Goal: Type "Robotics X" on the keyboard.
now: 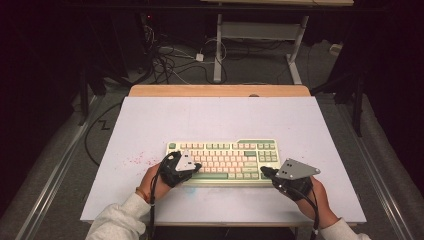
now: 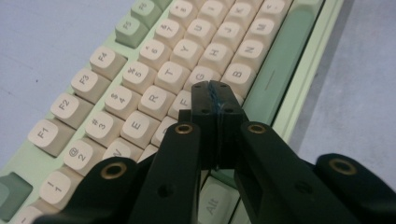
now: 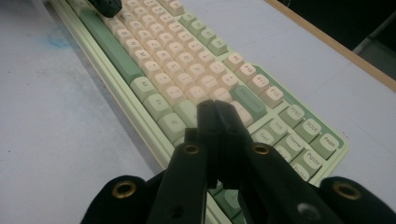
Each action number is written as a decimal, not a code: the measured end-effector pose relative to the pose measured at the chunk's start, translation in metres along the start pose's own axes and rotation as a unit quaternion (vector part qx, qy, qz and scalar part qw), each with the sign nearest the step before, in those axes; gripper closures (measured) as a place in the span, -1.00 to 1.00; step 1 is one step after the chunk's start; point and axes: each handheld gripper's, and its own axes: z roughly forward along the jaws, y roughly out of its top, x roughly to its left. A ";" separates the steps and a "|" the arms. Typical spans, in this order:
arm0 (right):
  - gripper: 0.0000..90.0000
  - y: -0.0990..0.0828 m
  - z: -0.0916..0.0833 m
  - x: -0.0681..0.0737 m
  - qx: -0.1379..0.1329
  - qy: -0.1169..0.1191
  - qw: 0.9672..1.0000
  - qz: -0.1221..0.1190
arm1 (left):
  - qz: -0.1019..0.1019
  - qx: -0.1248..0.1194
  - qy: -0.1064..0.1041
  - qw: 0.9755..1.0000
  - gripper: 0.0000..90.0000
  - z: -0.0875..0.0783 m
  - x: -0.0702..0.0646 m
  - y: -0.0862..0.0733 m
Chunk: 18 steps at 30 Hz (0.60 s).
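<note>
A pale green keyboard (image 1: 222, 159) with cream and green keys lies near the table's front. My left gripper (image 1: 196, 165) hovers over its left half, jaws pressed together with nothing between them. In the left gripper view the shut tips (image 2: 214, 89) sit over the keys (image 2: 187, 70) around F and G, beside the green space bar (image 2: 280, 65). My right gripper (image 1: 264, 171) is at the keyboard's front right, also shut and empty. Its tips (image 3: 214, 106) sit over the lower right keys of the keyboard (image 3: 196, 65), near the arrow cluster.
The keyboard rests on a white table top (image 1: 220, 120) with a wooden strip (image 1: 220, 90) along the far edge. Faint red specks (image 1: 136, 160) mark the surface left of the keyboard. Cables and table legs (image 1: 218, 50) lie on the floor beyond.
</note>
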 end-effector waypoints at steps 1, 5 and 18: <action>1.00 0.000 0.000 0.000 0.001 0.001 1.000 0.000 | -0.002 0.000 -0.003 1.000 0.95 0.000 0.001 0.000; 1.00 0.000 0.000 0.001 0.000 0.000 1.000 -0.001 | 0.002 -0.007 0.004 1.000 0.94 -0.003 0.000 0.000; 1.00 0.001 -0.003 -0.001 -0.008 -0.005 1.000 0.001 | 0.002 -0.038 0.022 0.999 0.94 -0.019 0.003 -0.001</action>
